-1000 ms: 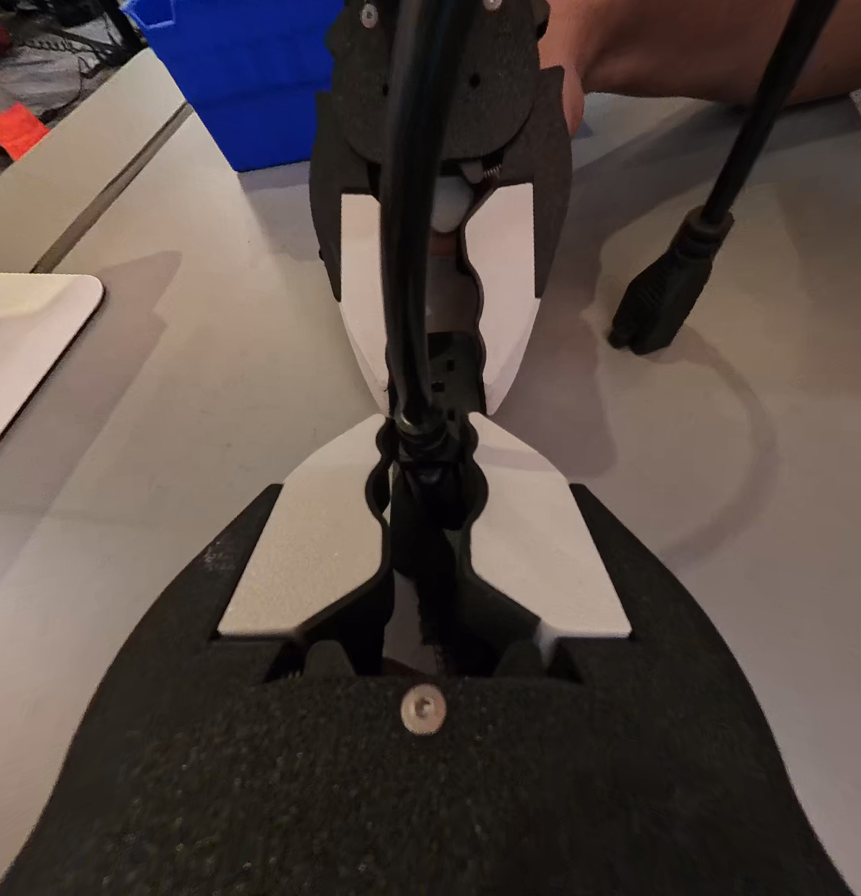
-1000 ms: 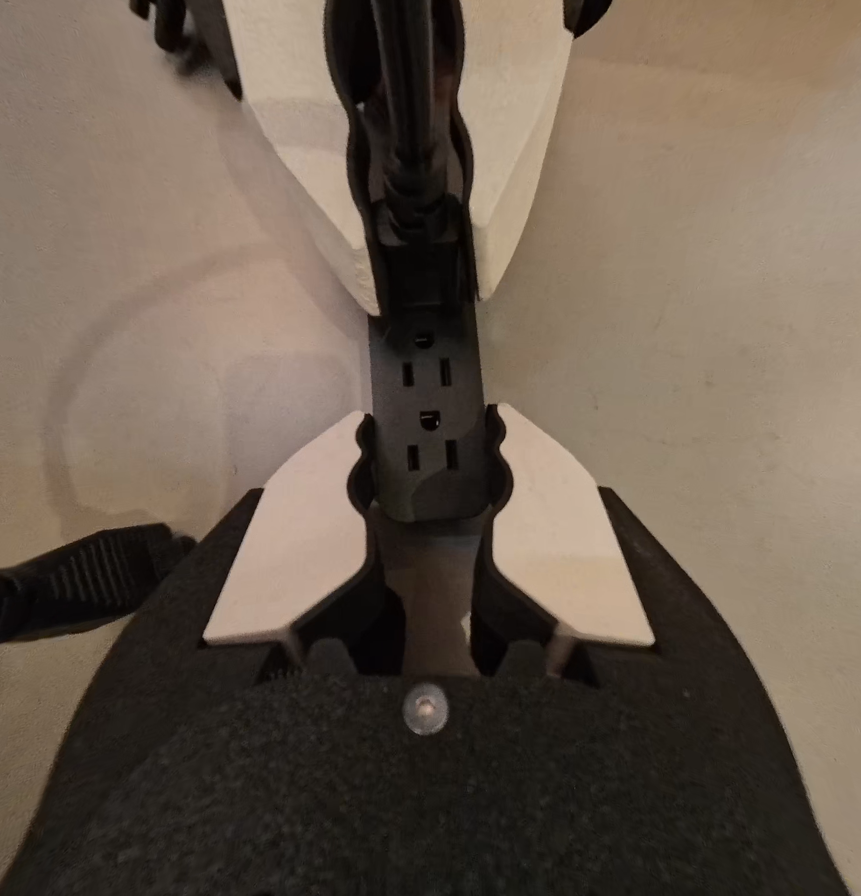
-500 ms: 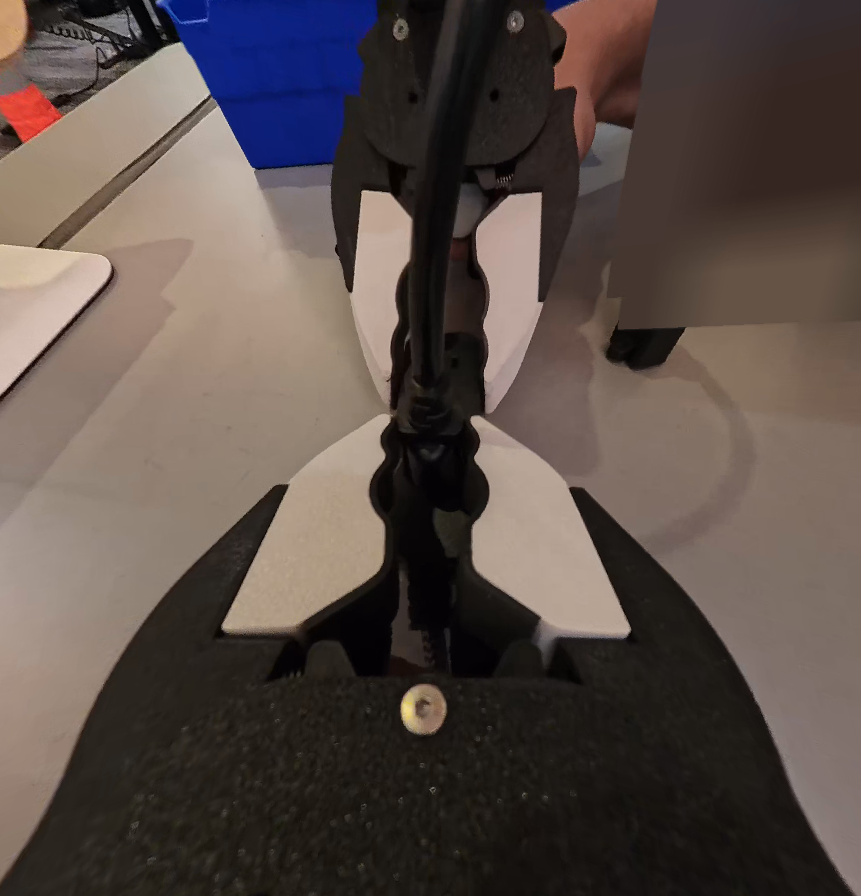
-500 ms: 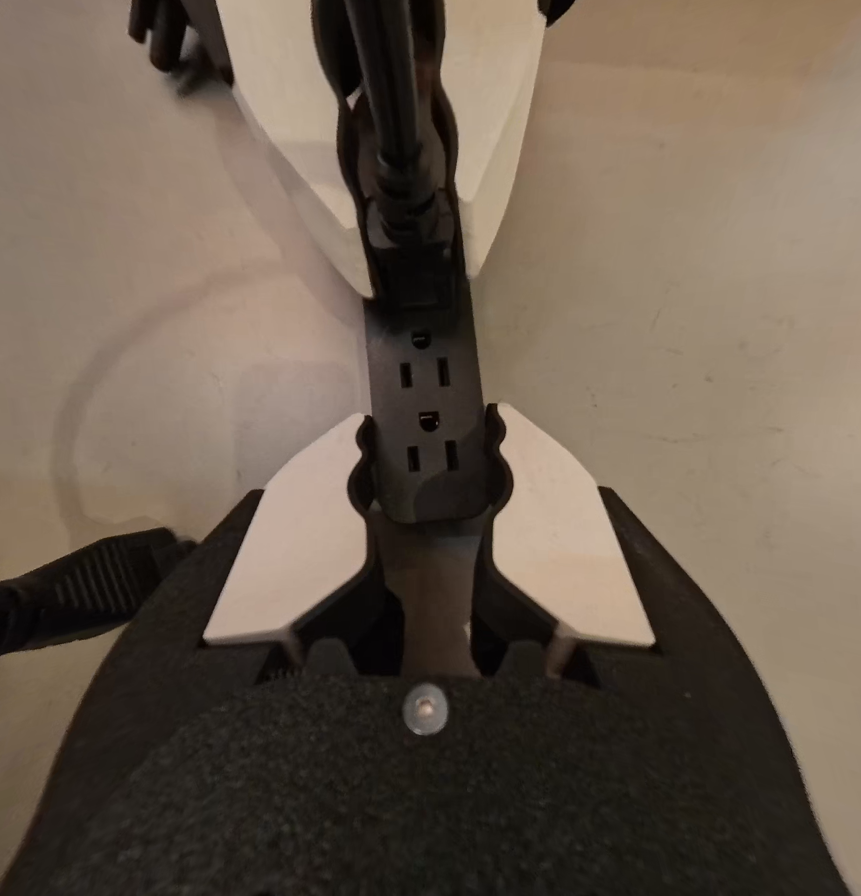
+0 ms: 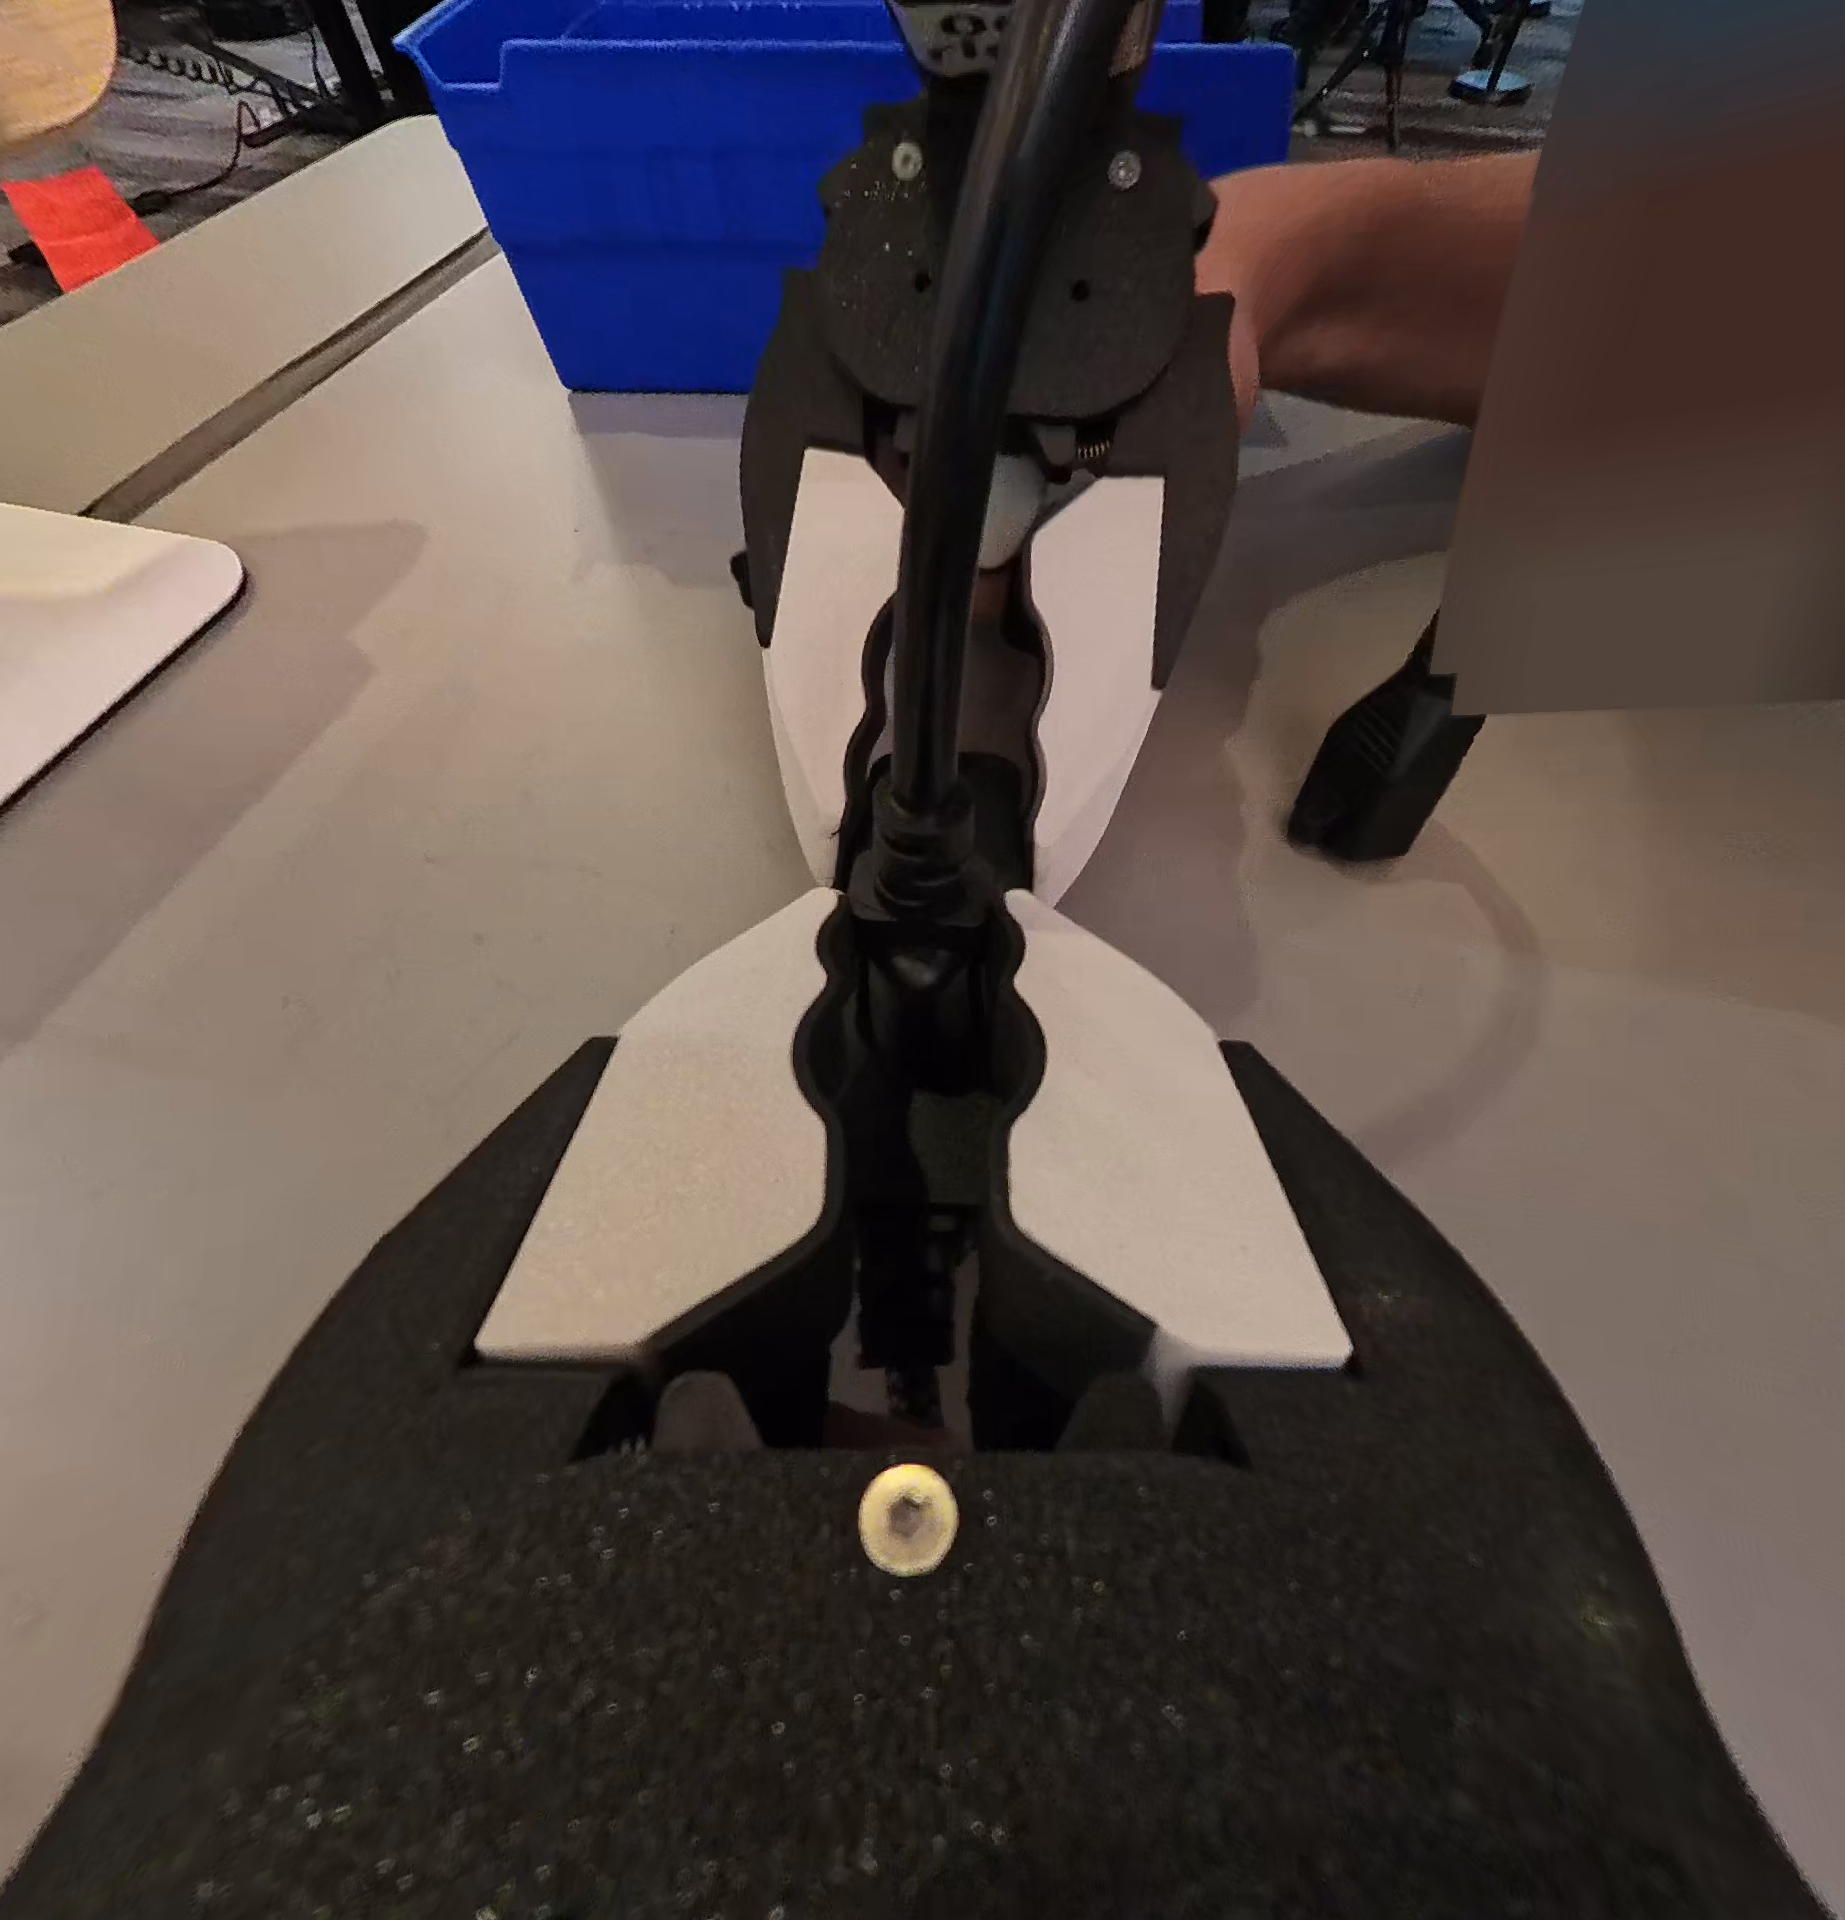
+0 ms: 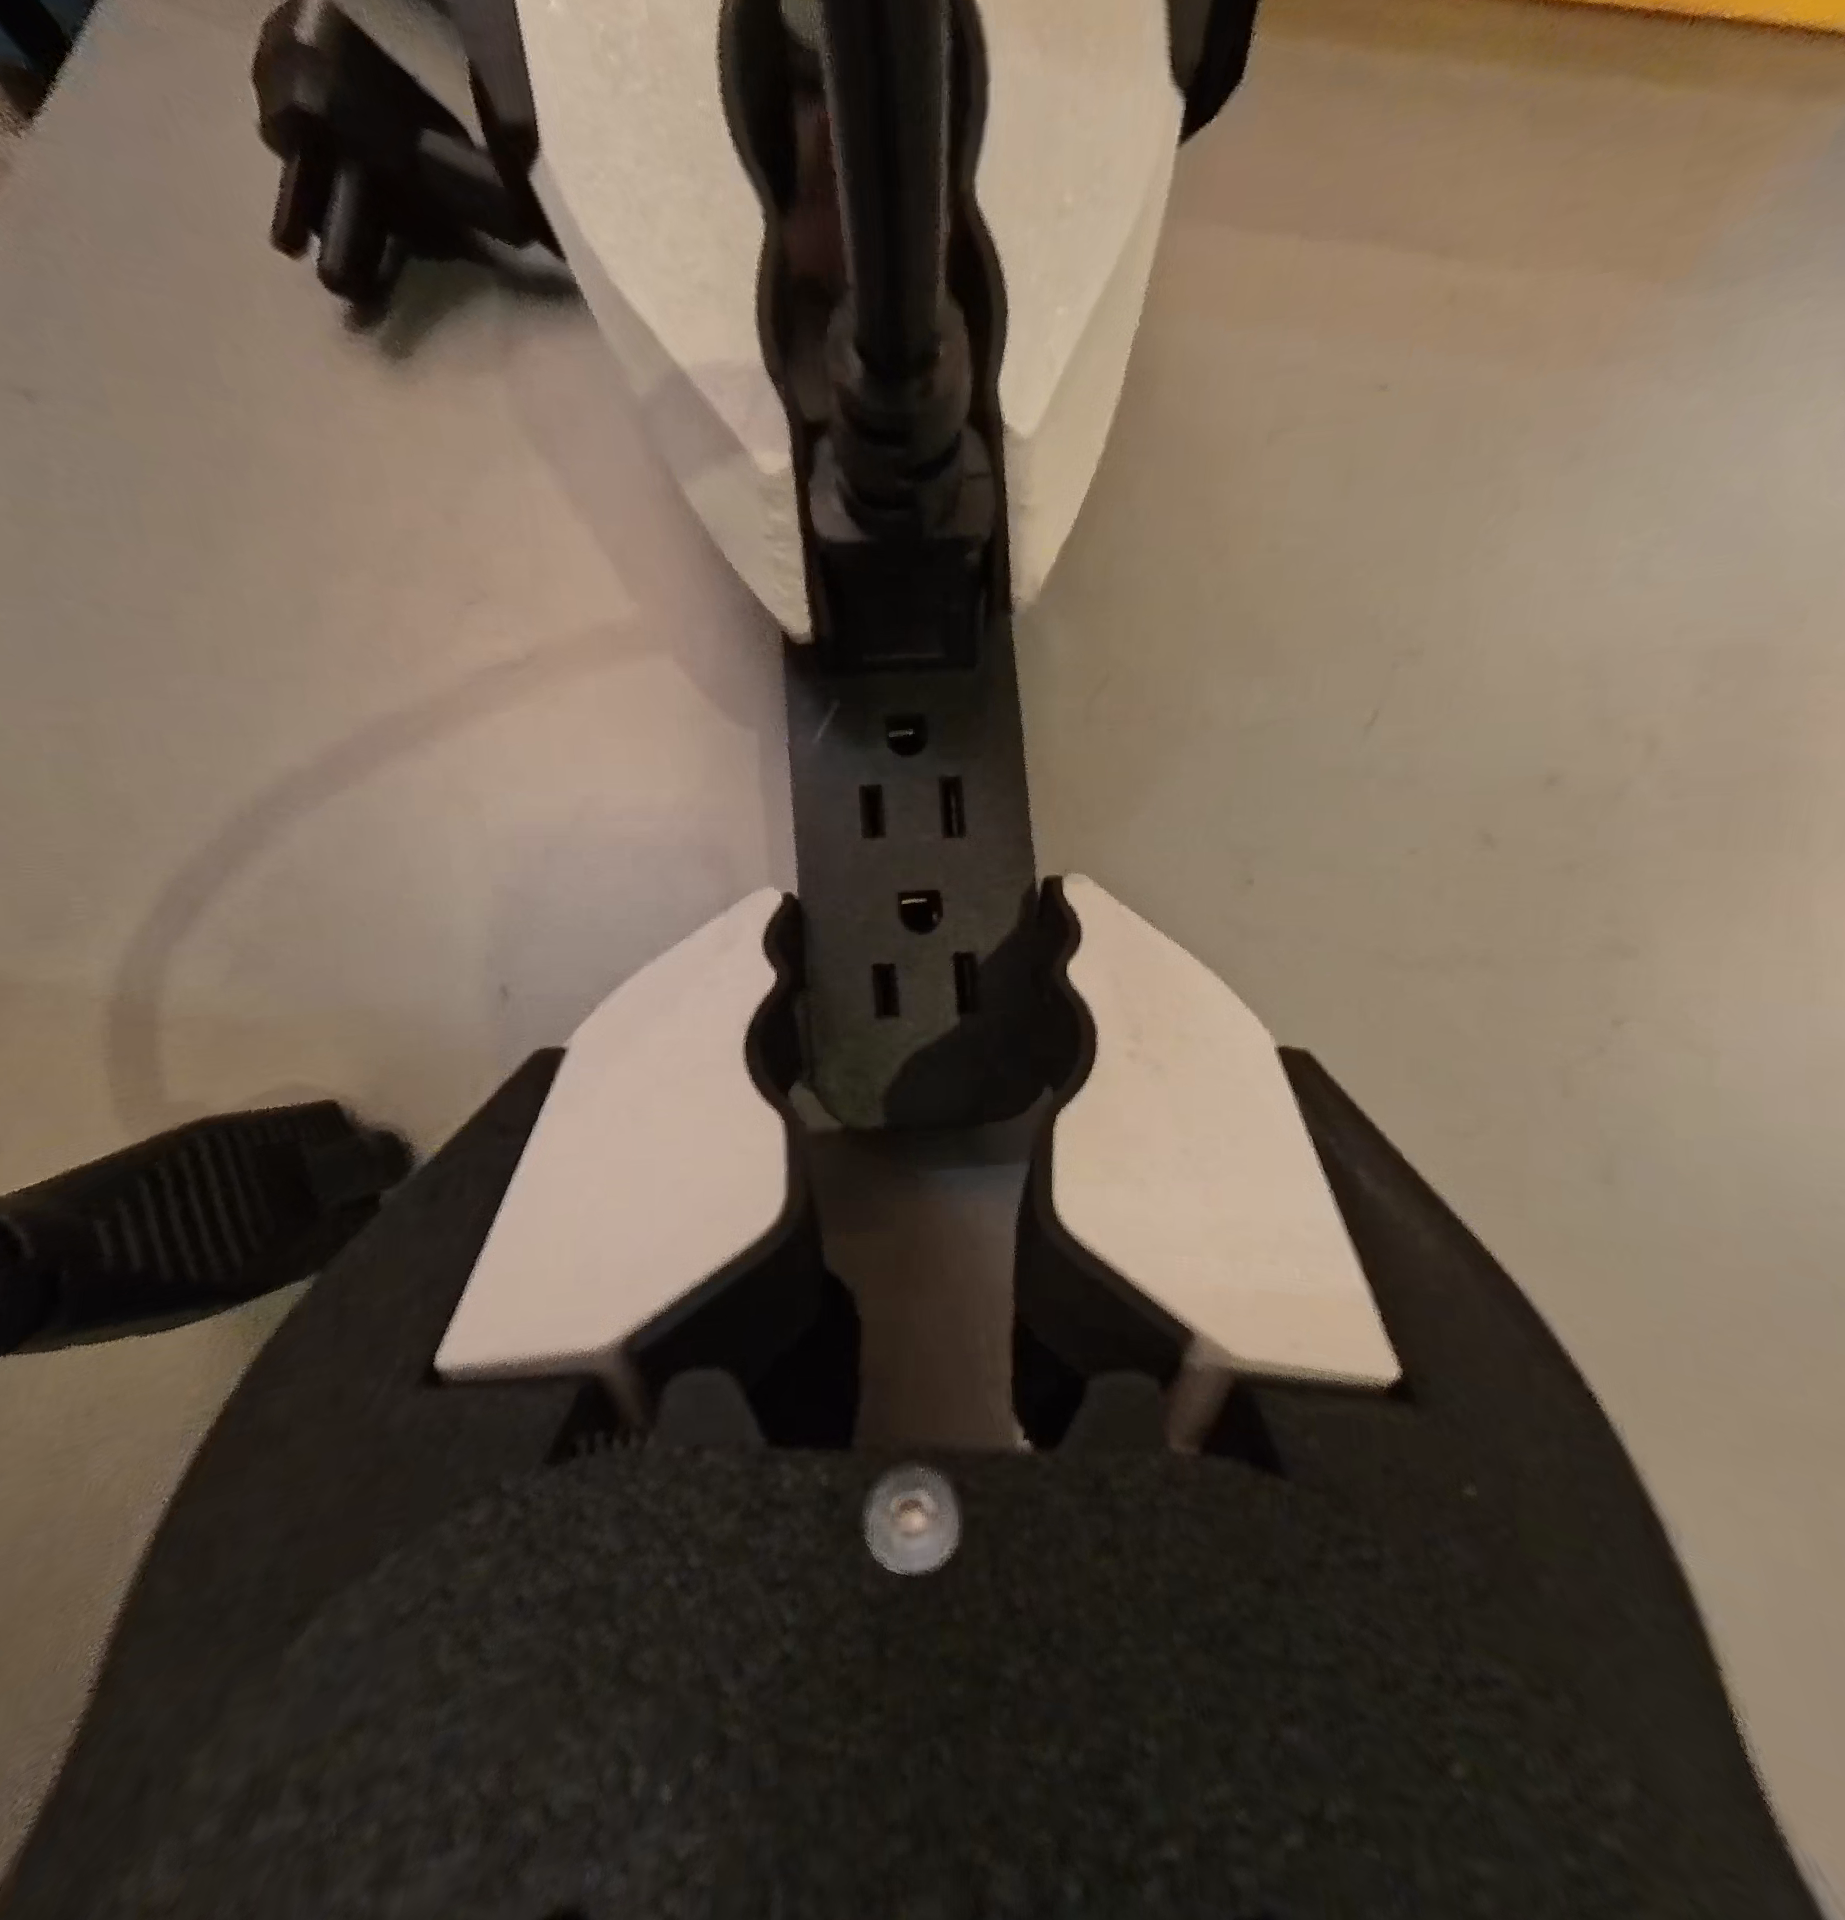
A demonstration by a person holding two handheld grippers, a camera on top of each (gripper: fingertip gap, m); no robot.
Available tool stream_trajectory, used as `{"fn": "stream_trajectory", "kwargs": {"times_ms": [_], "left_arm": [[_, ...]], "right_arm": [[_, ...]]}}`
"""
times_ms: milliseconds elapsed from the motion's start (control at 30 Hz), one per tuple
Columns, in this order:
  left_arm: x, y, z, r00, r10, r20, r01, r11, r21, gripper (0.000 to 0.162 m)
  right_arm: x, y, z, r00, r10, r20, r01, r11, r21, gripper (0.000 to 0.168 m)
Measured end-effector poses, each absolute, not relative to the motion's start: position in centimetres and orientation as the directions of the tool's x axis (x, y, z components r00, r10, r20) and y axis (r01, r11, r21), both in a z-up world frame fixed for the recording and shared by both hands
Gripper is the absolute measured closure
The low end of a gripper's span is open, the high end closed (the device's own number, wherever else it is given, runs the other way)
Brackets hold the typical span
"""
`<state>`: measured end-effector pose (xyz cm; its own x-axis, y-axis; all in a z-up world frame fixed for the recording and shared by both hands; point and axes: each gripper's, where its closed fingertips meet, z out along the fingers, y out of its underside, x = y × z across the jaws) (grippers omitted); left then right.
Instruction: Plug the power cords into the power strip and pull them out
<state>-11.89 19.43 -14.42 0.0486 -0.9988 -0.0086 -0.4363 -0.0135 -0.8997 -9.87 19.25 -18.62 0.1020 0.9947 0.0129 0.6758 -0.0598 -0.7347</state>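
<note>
My left gripper (image 5: 918, 909) is shut on a black plug (image 5: 913, 862), whose thick black cord (image 5: 959, 436) rises toward the top of the view. My right gripper (image 6: 913, 894) is shut on the near end of a black power strip (image 6: 913, 790); two empty outlets show between the grippers. In the right wrist view the plug (image 6: 897, 592) sits on the strip's far end between the left gripper's white fingers (image 6: 648, 260). How deep the prongs sit is hidden. The two grippers face each other tip to tip.
A second black plug (image 5: 1385, 769) lies on the grey table (image 5: 430, 831) to the right; it also shows in the right wrist view (image 6: 180, 1216). A pronged plug (image 6: 336, 208) lies farther off. A blue bin (image 5: 689, 208) stands behind, and a white board (image 5: 76, 623) lies at left. Tip to tip, the grippers are about 5 cm apart.
Both grips have held. The left wrist view has tilted up, showing more of the blue bin. The plug has stayed at the strip's far end, shifting only slightly.
</note>
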Motion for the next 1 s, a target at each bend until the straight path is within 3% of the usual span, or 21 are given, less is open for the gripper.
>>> {"fn": "stream_trajectory", "kwargs": {"times_ms": [267,333,400,633,667,700,733,1000], "left_arm": [[-11.6,19.9,-14.3,0.03,-0.992,-0.121,-0.432,0.096,-0.897,0.138],[-11.6,19.9,-14.6,0.029,-0.987,-0.157,-0.446,0.127,-0.886,0.137],[-11.5,20.1,-14.8,0.037,-0.985,-0.166,-0.462,0.131,-0.877,0.137],[-11.7,20.1,-15.2,0.033,-0.984,-0.175,-0.48,0.138,-0.866,0.137],[-11.7,20.2,-15.3,0.032,-0.984,-0.174,-0.484,0.136,-0.864,0.137],[-11.7,20.3,-15.3,0.037,-0.985,-0.171,-0.488,0.131,-0.863,0.137],[-11.7,20.3,-15.4,0.04,-0.986,-0.164,-0.49,0.123,-0.863,0.137],[-12.2,20.1,-15.6,-0.014,-0.994,-0.105,-0.5,0.098,-0.86,0.137]], "right_arm": [[-9.6,19.6,-17.6,0.13,0.991,-0.024,0.634,-0.102,-0.767,0.126],[-10.2,19.4,-15.3,0.136,0.985,-0.103,0.537,-0.161,-0.828,0.125],[-10.9,19.3,-13.2,0.127,0.981,-0.147,0.455,-0.189,-0.87,0.14],[-11.8,20.1,-17.0,0.161,0.985,0.061,0.645,-0.058,-0.762,0.14],[-11.7,20.2,-17.0,0.162,0.984,0.081,0.661,-0.047,-0.749,0.147],[-11.5,20.4,-17.1,0.156,0.981,0.119,0.69,-0.022,-0.724,0.168],[-11.5,20.5,-17.3,0.139,0.979,0.147,0.704,0.007,-0.71,0.168],[-11.8,20.5,-17.3,0.068,0.996,0.059,0.734,-0.01,-0.679,0.168]]}}
